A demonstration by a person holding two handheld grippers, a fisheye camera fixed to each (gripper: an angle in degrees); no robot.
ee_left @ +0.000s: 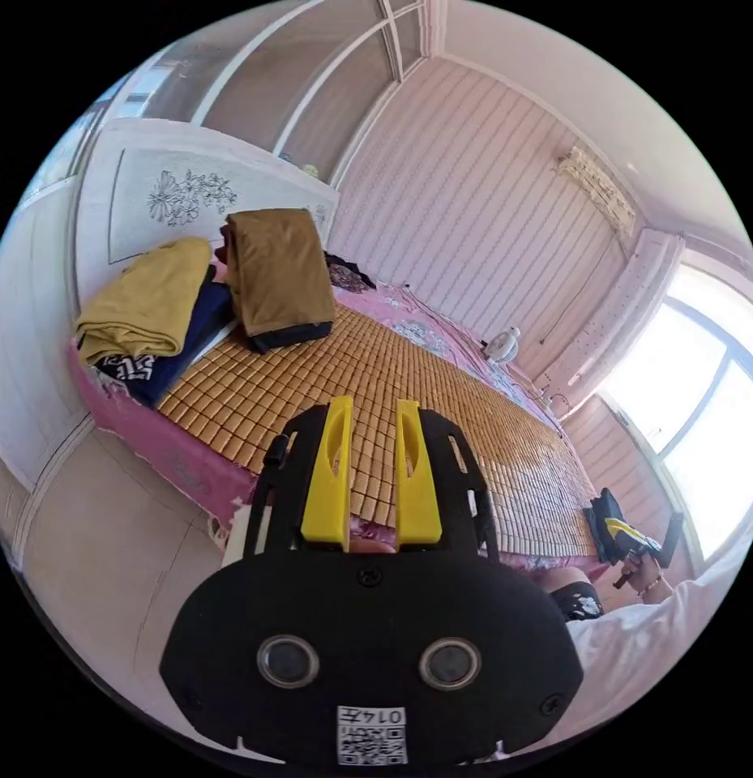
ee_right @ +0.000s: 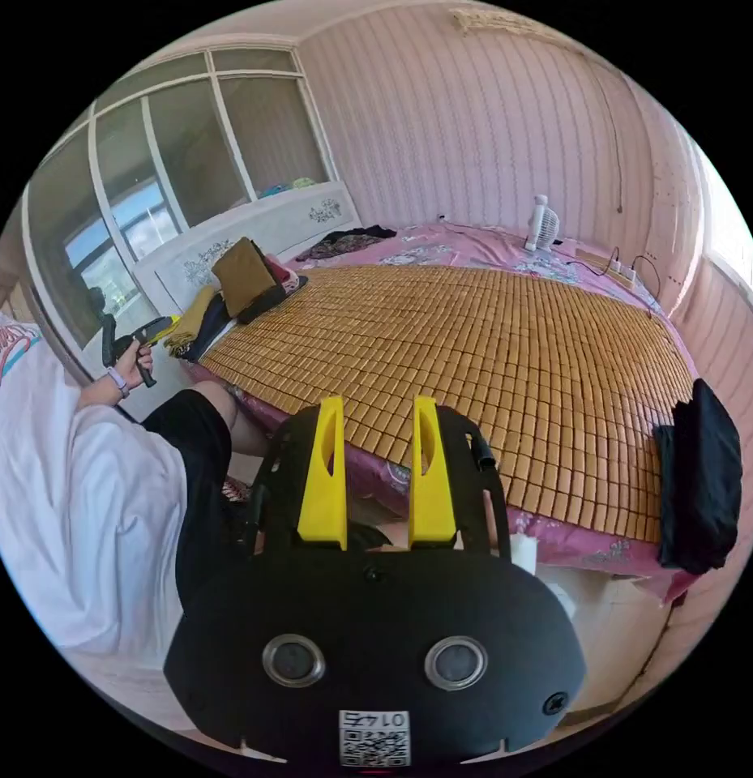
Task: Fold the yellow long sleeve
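Yellow long sleeve (ee_left: pixel 149 304): folded, lying on a navy garment (ee_left: pixel 177 348) at the bed's (ee_left: pixel 141 425) far-left corner.
Left tool (ee_left: pixel 372 421): I see it narrowly parted, empty.
Right tool (ee_right: pixel 378 425): same, empty.
Next, I judge: pinch one layer, drag onto the bamboo mat (ee_left: pixel 441 397).

Bed (ee_right: pixel 554 539) with pink sheet, covered by a bamboo mat (ee_right: pixel 473 340); folded clothes stacked at the headboard end (ee_left: pixel 198 292), a black garment (ee_right: pixel 700 486) over the opposite edge.
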